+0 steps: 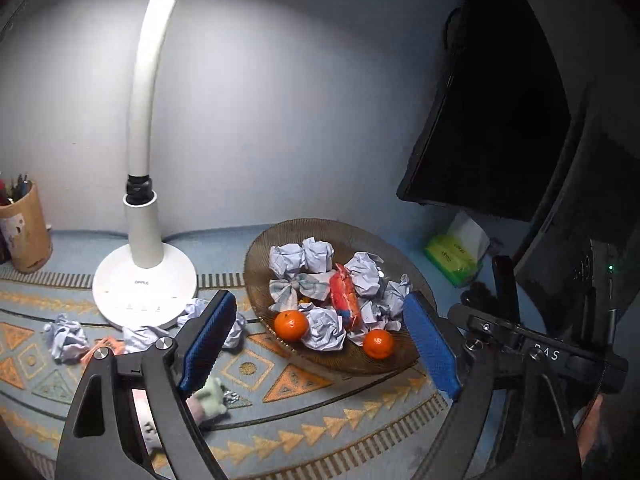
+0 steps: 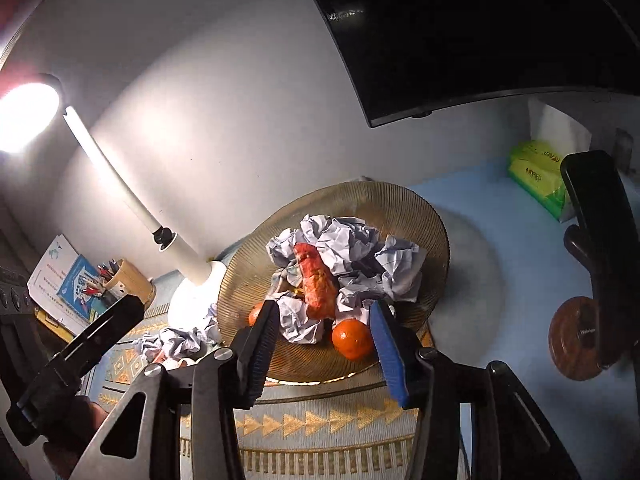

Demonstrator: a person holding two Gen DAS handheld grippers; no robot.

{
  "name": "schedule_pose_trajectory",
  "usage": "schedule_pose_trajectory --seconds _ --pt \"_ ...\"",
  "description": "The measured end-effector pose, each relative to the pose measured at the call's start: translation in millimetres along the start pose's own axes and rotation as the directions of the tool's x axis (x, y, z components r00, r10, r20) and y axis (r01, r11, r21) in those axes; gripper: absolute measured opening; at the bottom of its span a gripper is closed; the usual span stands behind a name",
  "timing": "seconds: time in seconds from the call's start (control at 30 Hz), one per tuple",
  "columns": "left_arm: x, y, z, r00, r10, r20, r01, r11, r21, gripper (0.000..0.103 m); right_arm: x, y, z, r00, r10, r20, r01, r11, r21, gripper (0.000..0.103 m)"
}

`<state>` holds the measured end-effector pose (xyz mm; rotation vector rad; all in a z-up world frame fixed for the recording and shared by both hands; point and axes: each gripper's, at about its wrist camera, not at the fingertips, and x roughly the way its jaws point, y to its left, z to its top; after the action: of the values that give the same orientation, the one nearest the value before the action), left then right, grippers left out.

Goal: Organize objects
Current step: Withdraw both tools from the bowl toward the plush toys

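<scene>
The left tool is spread wide and holds nothing, hovering just before the ribbed amber glass plate. The right tool is likewise wide and empty, at the plate's near rim. On the plate lie crumpled balls of lined paper, two orange tangerines, a red snack wrapper and a checked fabric bow. More crumpled paper lies on the patterned desk mat beside the white desk lamp.
</scene>
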<state>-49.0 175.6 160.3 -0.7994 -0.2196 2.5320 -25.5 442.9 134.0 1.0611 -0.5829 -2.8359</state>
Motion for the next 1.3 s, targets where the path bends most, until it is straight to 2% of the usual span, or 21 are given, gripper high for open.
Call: schedule_pose_trajectory --seconds 0.1,0.2,0.27,0.4,0.47,0.5,0.57,0.63,0.7,0.77,0.8,0.83,0.9,0.97,1.13,1.23,1.3 --pt "-47 9 0 0.998 0.038 0.048 -0.038 0.999 0.011 0.085 -19 15 -9 0.999 0.035 0.002 -0.035 0.999 -0.012 0.055" --pt "-95 23 1 0.991 0.091 0.102 -0.092 0.996 0.006 0.1 -41 39 -19 0.997 0.075 0.022 -0.074 0.996 -0.045 0.064" --pt "-127 35 -2 0.981 0.12 0.151 -0.12 0.993 -0.014 0.102 -52 57 -27 0.995 0.092 0.026 -0.09 0.994 -0.063 0.064" --pt "-157 66 -22 0.975 0.174 0.141 -0.173 0.985 -0.018 0.102 -53 89 -48 0.987 0.158 -0.014 -0.158 0.984 -0.085 0.065" --pt "-151 88 -45 0.967 0.233 0.107 -0.232 0.973 -0.018 0.102 -43 100 -66 0.983 0.176 -0.041 -0.18 0.979 -0.099 0.077" --pt "-144 98 -60 0.961 0.266 0.079 -0.266 0.964 -0.013 0.102 -35 103 -78 0.981 0.184 -0.055 -0.189 0.976 -0.105 0.09" --pt "-125 116 -93 0.951 0.309 0.021 -0.309 0.951 0.027 0.102 -17 107 -102 0.982 0.175 -0.065 -0.182 0.976 -0.122 0.092" --pt "-101 130 -122 0.939 0.338 -0.061 -0.335 0.94 0.066 0.102 2 110 -123 0.99 0.127 -0.059 -0.135 0.975 -0.174 0.092" --pt "-84 138 -143 0.931 0.351 -0.104 -0.345 0.936 0.075 0.101 19 113 -140 0.997 0.066 -0.048 -0.075 0.968 -0.239 0.092" --pt "-80 142 -155 0.936 0.333 -0.113 -0.33 0.943 0.044 0.101 33 112 -150 0.998 0.026 -0.059 -0.042 0.96 -0.276 0.092" --pt "-79 144 -159 0.941 0.321 -0.112 -0.321 0.947 0.017 0.101 38 112 -154 0.998 0.014 -0.06 -0.031 0.958 -0.284 0.092" --pt "-78 144 -160 0.936 0.332 -0.121 -0.333 0.943 0.013 0.101 41 111 -157 0.999 -0.001 -0.054 -0.014 0.956 -0.293 0.092" --pt "-78 139 -160 0.935 0.337 -0.113 -0.335 0.942 0.033 0.101 49 109 -164 0.998 -0.038 -0.046 0.023 0.952 -0.306 0.092" --pt "-75 137 -161 0.935 0.33 -0.133 -0.326 0.944 0.048 0.101 57 109 -163 0.995 -0.068 -0.073 0.043 0.951 -0.307 0.092" --pt "-66 131 -161 0.935 0.313 -0.167 -0.301 0.949 0.094 0.101 55 108 -163 0.997 -0.056 -0.06 0.035 0.951 -0.307 0.092" --pt "-58 124 -145 0.948 0.273 -0.163 -0.258 0.96 0.107 0.102 56 107 -161 0.996 -0.05 -0.073 0.025 0.954 -0.299 0.093" --pt "-48 118 -131 0.95 0.272 -0.155 -0.255 0.959 0.122 0.102 59 103 -159 0.994 -0.029 -0.104 -0.002 0.959 -0.285 0.093"
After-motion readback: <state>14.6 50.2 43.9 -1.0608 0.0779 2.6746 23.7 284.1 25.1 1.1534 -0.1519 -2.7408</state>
